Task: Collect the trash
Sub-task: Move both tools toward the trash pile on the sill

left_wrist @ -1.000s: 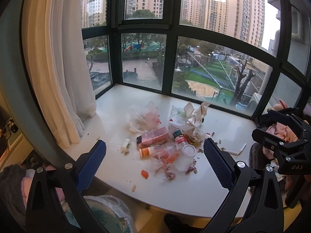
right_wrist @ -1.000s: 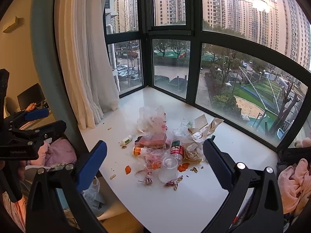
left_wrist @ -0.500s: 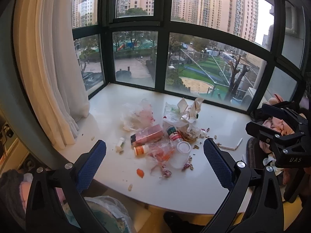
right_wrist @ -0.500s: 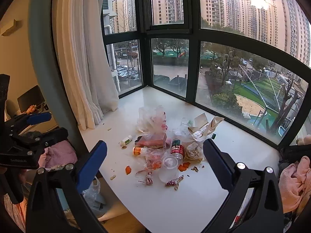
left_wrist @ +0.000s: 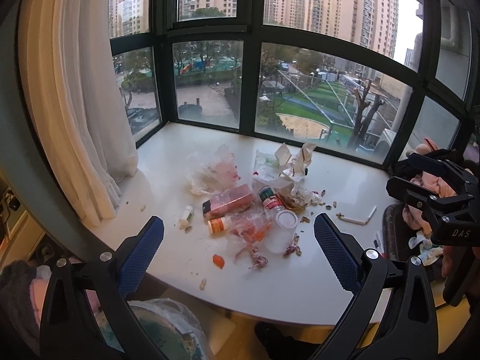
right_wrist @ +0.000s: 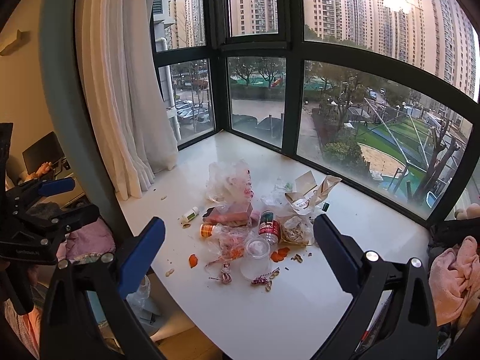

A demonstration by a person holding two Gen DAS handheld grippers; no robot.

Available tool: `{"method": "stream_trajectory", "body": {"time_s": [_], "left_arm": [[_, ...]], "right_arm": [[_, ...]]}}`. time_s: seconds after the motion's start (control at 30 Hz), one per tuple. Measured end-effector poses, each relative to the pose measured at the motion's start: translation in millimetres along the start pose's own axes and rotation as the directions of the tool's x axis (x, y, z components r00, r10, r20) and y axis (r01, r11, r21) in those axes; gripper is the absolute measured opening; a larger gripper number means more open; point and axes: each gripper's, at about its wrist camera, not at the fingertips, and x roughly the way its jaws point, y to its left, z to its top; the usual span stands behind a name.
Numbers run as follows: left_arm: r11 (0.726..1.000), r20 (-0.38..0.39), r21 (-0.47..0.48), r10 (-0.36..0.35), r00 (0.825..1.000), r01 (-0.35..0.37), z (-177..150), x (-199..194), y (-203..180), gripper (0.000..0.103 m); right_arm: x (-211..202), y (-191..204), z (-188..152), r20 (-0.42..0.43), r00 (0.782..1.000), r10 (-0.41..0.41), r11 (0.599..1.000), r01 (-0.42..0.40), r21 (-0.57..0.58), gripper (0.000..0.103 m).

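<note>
On the white window-side worktop [left_wrist: 168,162] the trash pile [left_wrist: 249,201] sits mid-surface — pink box [right_wrist: 229,216], red can [right_wrist: 269,227], clear cup [right_wrist: 256,258] — while left tool [left_wrist: 238,249] and right tool [right_wrist: 238,249] hover short of it, both spread wide, pinching nothing.

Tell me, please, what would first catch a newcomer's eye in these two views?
The heap of trash in the middle of the white window ledge stands out, with a clear plastic cup lying at its near edge. Behind it, tall windows show apartment towers. Both grippers, left and right, hover open before the ledge.
</note>
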Motion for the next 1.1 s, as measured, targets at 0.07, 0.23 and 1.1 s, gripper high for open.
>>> {"method": "stream_trajectory", "body": {"time_s": [0.07,0.23,1.1], "left_arm": [[1.000,-0.005,-0.003,0.001,1.000,-0.001,-1.2,0.1,0.4,0.097],[1.000,-0.010,-0.001,0.001,1.000,-0.001,-2.0,-1.2,-0.3,0.097],[1.000,-0.074,-0.005,-0.021,0.997,0.021,-23.7,11.8,-5.4,0.097]], "right_arm": [[0.1,0.6,-0.7,-0.001,1.000,0.001,1.000,-0.001,0.003,0.097],[-3.1,10.1,-1.4,0.013,1.000,-0.015,0.999,0.015,-0.048,0.097],[2.5,-4.7,-26.8,-0.057,0.998,-0.026,0.999,0.025,-0.028,0.097]]}}
